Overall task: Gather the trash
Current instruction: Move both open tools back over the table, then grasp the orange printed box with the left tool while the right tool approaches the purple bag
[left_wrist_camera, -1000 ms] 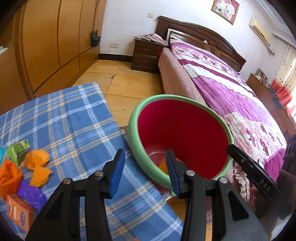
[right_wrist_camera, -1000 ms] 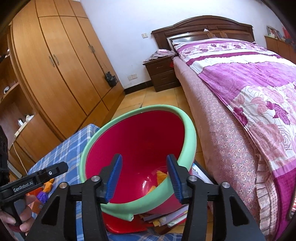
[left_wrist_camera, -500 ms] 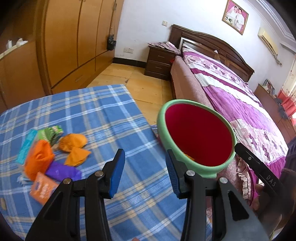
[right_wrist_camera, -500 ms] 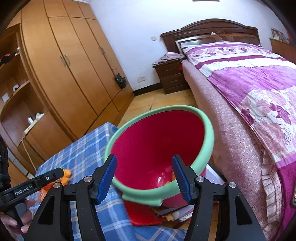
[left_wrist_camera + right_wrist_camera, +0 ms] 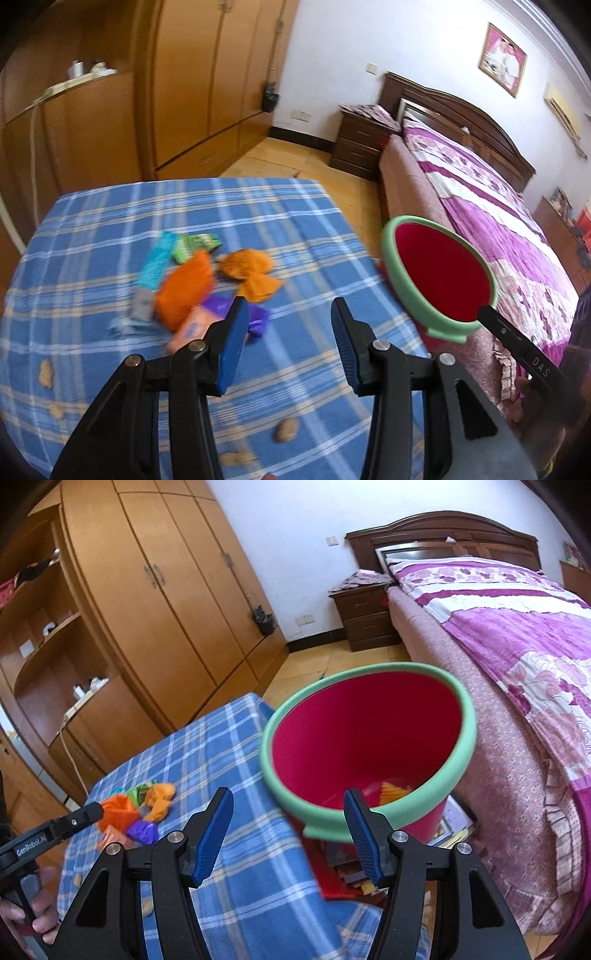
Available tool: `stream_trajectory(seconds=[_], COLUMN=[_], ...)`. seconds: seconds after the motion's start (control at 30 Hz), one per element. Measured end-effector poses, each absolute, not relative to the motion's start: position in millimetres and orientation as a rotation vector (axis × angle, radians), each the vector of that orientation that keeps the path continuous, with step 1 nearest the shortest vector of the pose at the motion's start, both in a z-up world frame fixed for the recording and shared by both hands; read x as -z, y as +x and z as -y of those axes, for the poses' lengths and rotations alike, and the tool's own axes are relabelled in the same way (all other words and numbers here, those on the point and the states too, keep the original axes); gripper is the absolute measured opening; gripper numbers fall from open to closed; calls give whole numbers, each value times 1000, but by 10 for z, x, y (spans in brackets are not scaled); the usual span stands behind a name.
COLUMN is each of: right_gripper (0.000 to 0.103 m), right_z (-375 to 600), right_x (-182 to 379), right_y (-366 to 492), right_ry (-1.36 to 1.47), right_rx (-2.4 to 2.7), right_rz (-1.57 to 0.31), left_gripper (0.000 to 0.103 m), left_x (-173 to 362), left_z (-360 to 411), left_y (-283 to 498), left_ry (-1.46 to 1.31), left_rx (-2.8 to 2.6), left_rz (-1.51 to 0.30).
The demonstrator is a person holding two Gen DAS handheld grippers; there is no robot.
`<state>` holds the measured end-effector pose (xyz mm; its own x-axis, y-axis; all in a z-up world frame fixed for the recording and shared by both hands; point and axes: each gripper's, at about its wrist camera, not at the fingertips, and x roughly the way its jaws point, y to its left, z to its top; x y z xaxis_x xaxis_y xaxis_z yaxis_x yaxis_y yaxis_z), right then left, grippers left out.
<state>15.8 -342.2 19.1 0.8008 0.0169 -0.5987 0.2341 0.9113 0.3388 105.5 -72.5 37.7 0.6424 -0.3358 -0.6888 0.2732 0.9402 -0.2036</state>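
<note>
Where the checked surface (image 5: 110,229) spreads ahead of the left tool (image 5: 284,332), one pile of wrappers (image 5: 207,280) lies just ahead-left of its fingers, about eight crumpled pieces, with four or so peanut shells (image 5: 286,430) scattered nearer. One red bin (image 5: 369,738), green-rimmed, stands off the surface's edge, straight ahead of the right tool (image 5: 288,827), with scraps inside. Both tools hover level, spread wide, gripping nothing.

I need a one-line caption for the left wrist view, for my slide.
Open left gripper above a checked tablecloth with a wrapper pile; red bin at right.
</note>
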Motion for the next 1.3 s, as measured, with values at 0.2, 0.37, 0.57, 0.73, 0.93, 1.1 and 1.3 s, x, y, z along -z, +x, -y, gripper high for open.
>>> stream_trajectory(seconds=[0.2, 0.37, 0.57, 0.73, 0.93, 1.1, 1.3], right_gripper=[64, 64, 64, 64, 64, 64, 64], right_z=[3214, 3088, 2992, 2959, 2952, 2941, 2895], right_x=[-137, -96, -44, -19, 13, 42, 62], right_y=[197, 241, 280, 299, 309, 331, 361], right_ry=[389, 370, 357, 352, 352, 355, 346], right_rx=[83, 63, 52, 50, 48, 45, 34], right_rz=[-672, -699, -727, -740, -754, -765, -778], left_gripper=[56, 63, 64, 65, 67, 66, 64], left_x=[-284, -111, 66, 180, 296, 404, 340], left_z=[385, 293, 403, 497, 513, 469, 338], left_y=[1059, 1075, 1069, 1127, 1235, 1298, 1240], left_ry=[-112, -112, -57, 11, 61, 10, -67], left_rx=[265, 247, 257, 233, 203, 215, 238], left_rz=[-808, -844, -868, -865, -862, -900, -877])
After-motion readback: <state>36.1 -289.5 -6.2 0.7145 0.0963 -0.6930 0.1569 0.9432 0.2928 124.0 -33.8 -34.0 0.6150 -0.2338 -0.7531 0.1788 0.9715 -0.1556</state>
